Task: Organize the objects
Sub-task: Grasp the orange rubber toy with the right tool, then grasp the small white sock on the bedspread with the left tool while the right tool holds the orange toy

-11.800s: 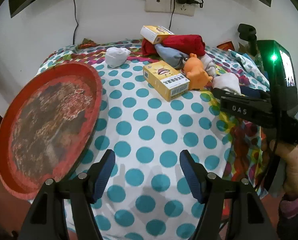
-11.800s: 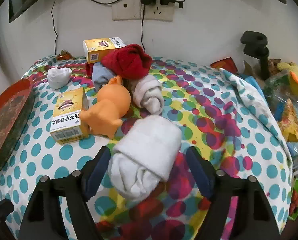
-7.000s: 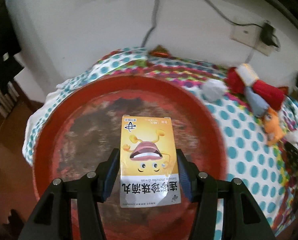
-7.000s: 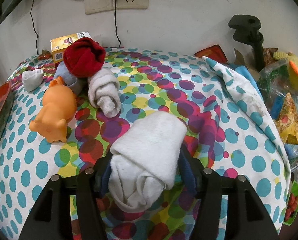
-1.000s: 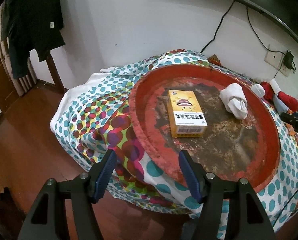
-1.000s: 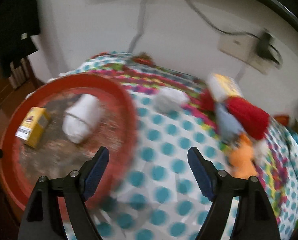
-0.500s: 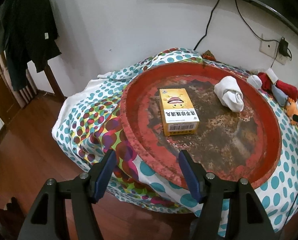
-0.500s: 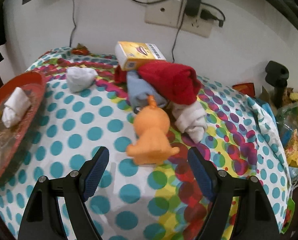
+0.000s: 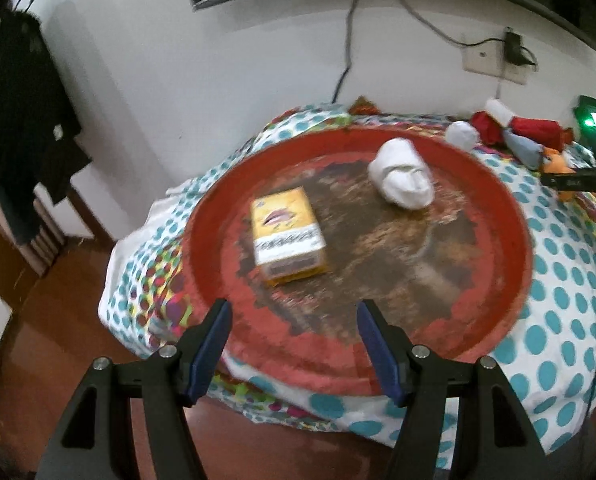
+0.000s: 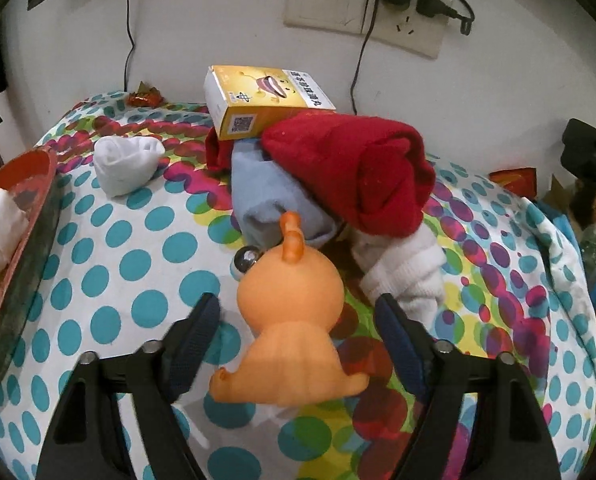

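My right gripper [image 10: 298,316] is closing around the orange toy [image 10: 288,332], which stands on the dotted tablecloth [image 10: 130,280]; pads not yet touching it (gaps on both sides). Just beyond: blue sock [image 10: 270,200], red sock [image 10: 354,172], white sock [image 10: 406,276]. My left gripper [image 9: 294,328] hangs open, empty, over the near rim of the red tray [image 9: 514,216], which holds a yellow box [image 9: 286,236] and rolled white sock [image 9: 402,180].
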